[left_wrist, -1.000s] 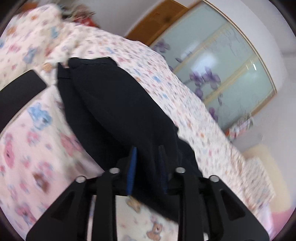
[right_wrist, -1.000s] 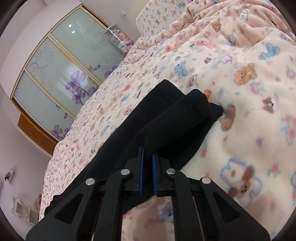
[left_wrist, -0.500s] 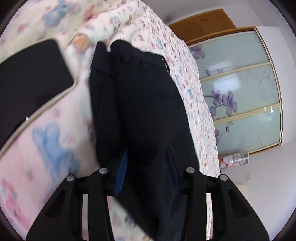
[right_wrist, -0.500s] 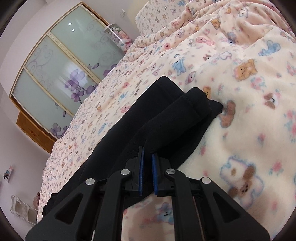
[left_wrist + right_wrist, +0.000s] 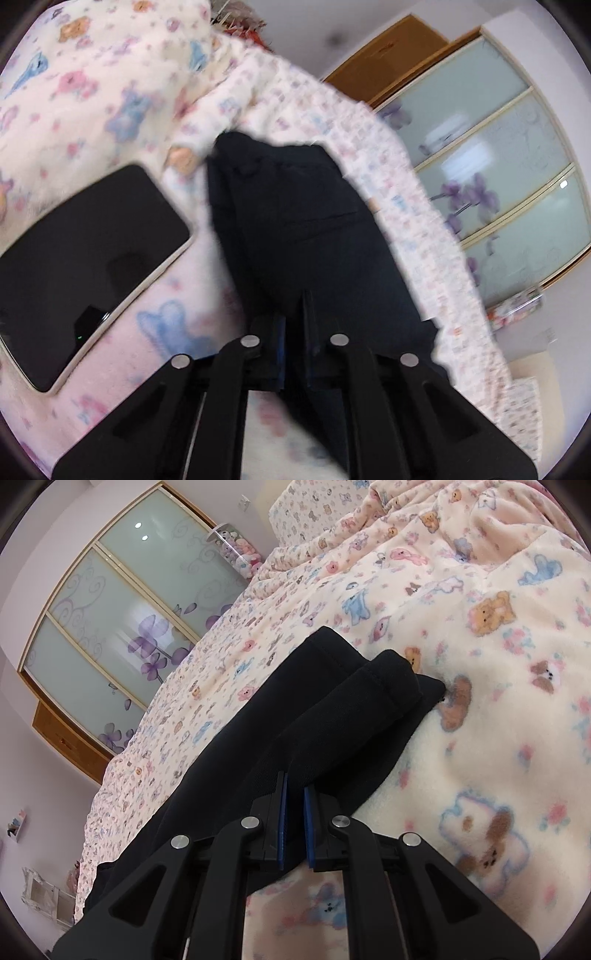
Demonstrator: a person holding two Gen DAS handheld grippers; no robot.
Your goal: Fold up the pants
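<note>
Black pants lie on a bear-print blanket, folded lengthwise with both legs stacked. In the left wrist view the waistband end points away and my left gripper is shut on the near edge of the fabric. In the right wrist view the leg cuffs lie ahead, and my right gripper is shut on the pants' lower leg, with cloth between the blue pads.
A black tablet lies on the blanket left of the pants. The cream bear-print blanket covers the bed. A frosted-glass wardrobe with purple flowers stands beyond the bed; it also shows in the left wrist view.
My left gripper has closed from open onto the pants' edge, and its view has swung across the waistband end. The right gripper has stayed shut on the leg, almost still.
</note>
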